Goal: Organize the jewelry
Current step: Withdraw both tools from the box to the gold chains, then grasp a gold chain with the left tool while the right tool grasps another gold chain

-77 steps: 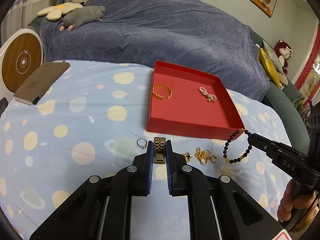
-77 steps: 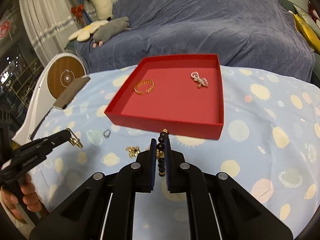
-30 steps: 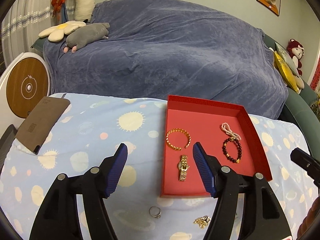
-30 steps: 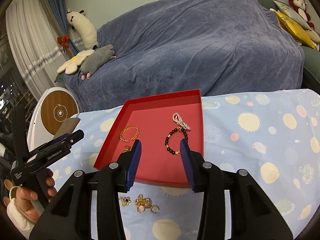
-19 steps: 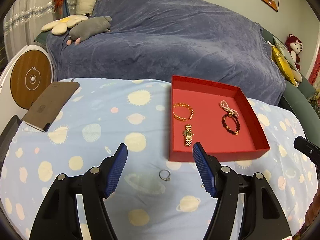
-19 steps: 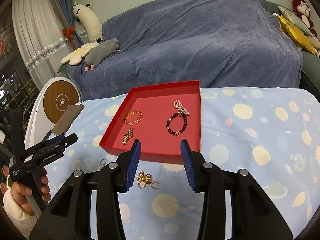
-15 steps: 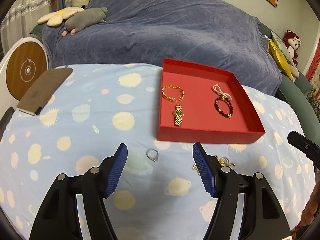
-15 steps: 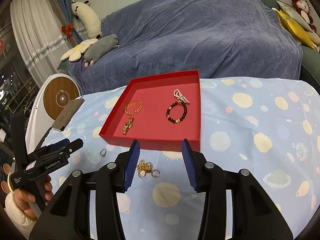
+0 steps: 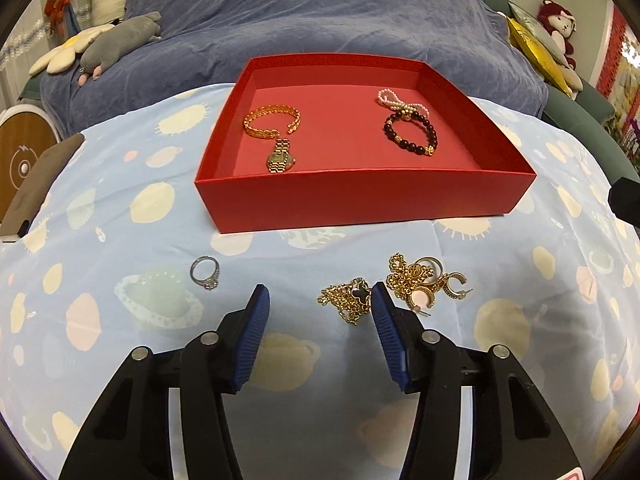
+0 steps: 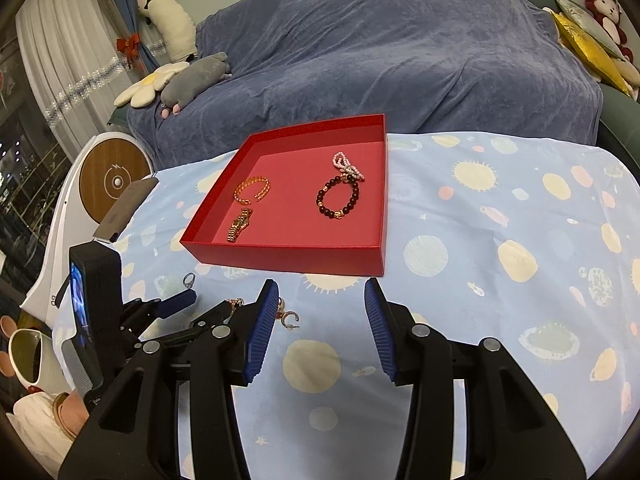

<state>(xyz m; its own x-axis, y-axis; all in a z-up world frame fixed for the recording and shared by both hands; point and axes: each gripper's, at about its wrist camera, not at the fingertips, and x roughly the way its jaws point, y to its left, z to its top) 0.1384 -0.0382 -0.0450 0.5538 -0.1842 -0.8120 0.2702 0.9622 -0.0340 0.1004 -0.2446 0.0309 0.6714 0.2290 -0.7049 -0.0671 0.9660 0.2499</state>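
Observation:
A red tray [image 9: 360, 200] holds a gold bracelet [image 9: 272, 122], a gold watch [image 9: 281, 157], a dark bead bracelet [image 9: 410, 132] and a pearl piece [image 9: 394, 99]. On the cloth in front lie a silver ring [image 9: 206, 272], a gold chain with a black clover [image 9: 350, 298] and a pile of gold earrings [image 9: 426, 282]. My left gripper [image 9: 318, 302] is open and empty, low over the cloth, its right finger by the chain. My right gripper [image 10: 320, 300] is open and empty, in front of the tray [image 10: 288, 256].
The table has a blue planet-print cloth [image 9: 120, 240]. A brown phone-like slab [image 9: 36, 176] lies at its left edge. A blue-covered sofa [image 10: 380, 52] with plush toys stands behind. A round white and wood device [image 10: 114, 180] stands at the left.
Both grippers let go of the watch and bead bracelet, which now lie in the tray. Both have since dropped toward the cloth, the left one close to the gold chain.

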